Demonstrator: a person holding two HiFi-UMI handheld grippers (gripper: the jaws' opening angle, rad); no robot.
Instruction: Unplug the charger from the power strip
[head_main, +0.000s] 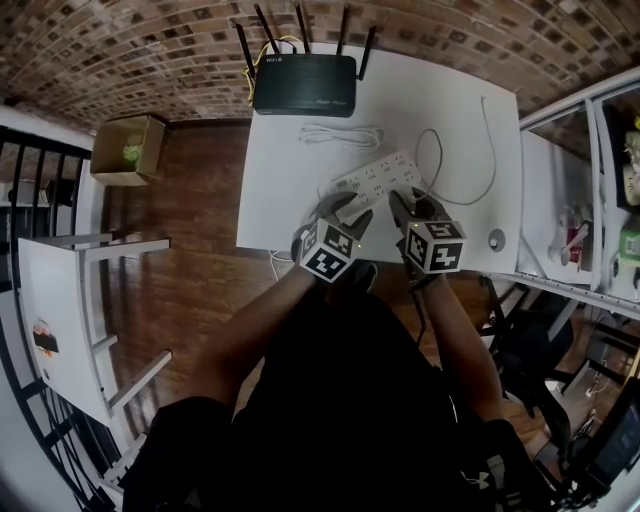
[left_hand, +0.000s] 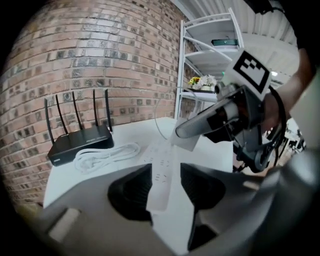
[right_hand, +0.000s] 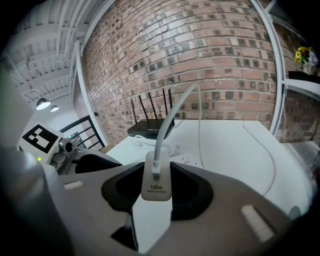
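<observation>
A white power strip (head_main: 378, 178) lies slantwise on the white table (head_main: 285, 190). My left gripper (head_main: 352, 212) is shut on the strip's near end (left_hand: 161, 175), which runs out between the two pads. My right gripper (head_main: 403, 207) is shut on a white charger block (right_hand: 156, 186) marked 100w. The charger's white cable (right_hand: 165, 125) rises from its top and loops across the table. In the left gripper view the right gripper (left_hand: 200, 126) holds the charger (left_hand: 189, 141) just over the strip's far part. Whether its prongs still sit in a socket is hidden.
A black router (head_main: 305, 85) with several antennas stands at the table's far edge by the brick wall. A coiled white cord (head_main: 342, 135) lies in front of it. A white shelf unit (head_main: 600, 200) stands on the right, a cardboard box (head_main: 128, 148) on the floor on the left.
</observation>
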